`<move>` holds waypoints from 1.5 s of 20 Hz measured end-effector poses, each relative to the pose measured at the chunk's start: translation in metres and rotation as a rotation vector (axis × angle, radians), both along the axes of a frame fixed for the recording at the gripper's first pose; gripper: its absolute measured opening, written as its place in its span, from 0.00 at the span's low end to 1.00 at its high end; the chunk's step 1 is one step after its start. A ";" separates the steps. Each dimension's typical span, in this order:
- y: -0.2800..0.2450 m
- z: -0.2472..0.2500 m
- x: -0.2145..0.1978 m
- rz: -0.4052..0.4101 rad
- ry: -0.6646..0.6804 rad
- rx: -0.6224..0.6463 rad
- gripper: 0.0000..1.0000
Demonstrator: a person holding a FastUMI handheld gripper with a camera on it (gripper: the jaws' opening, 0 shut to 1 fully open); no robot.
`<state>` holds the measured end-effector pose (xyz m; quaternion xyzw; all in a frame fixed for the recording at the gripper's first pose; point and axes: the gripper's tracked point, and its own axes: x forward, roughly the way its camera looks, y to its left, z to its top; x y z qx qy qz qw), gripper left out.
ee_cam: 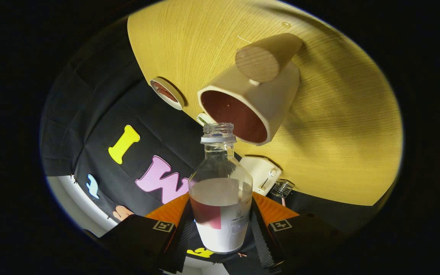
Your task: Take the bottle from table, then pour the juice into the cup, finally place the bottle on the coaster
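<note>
Clear plastic, the bottle (220, 191) sits clenched between the two fingers of the gripper (220, 233), both pressing on its labelled lower body from either side. Its cap is off and the open neck points away from the fingers toward the cup (256, 101). A pale liquid with a reddish patch seen through it fills the lower part of the bottle; the shoulder and neck above are see-through.

Just beyond the bottle's mouth stands the cup, pale outside and dark red-brown inside, with a round wooden handle on its side. It rests on the wooden table (342, 126), close to the table's edge nearest the bottle's mouth, and the bottle's mouth lies just beside the cup's rim without visibly touching it. The whole view is tilted, so the table top appears as a slanted plane behind the cup.

Along the same table edge, apart from the cup, lies a small round coaster (167, 93) with a pale rim and a reddish centre. Near the table's edge on the other side of the bottle sits a small white device (262, 173) with a knob, and just beside it a little wire object (282, 188).
</note>
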<state>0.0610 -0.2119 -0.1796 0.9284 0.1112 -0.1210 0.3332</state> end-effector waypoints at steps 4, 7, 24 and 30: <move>0.006 -0.001 -0.004 0.020 0.005 -0.004 0.75; 0.005 0.000 -0.007 0.023 0.004 -0.024 0.75; 0.019 0.044 0.007 0.095 -0.085 -0.893 0.75; 0.018 0.057 0.014 0.081 -0.092 -1.275 0.75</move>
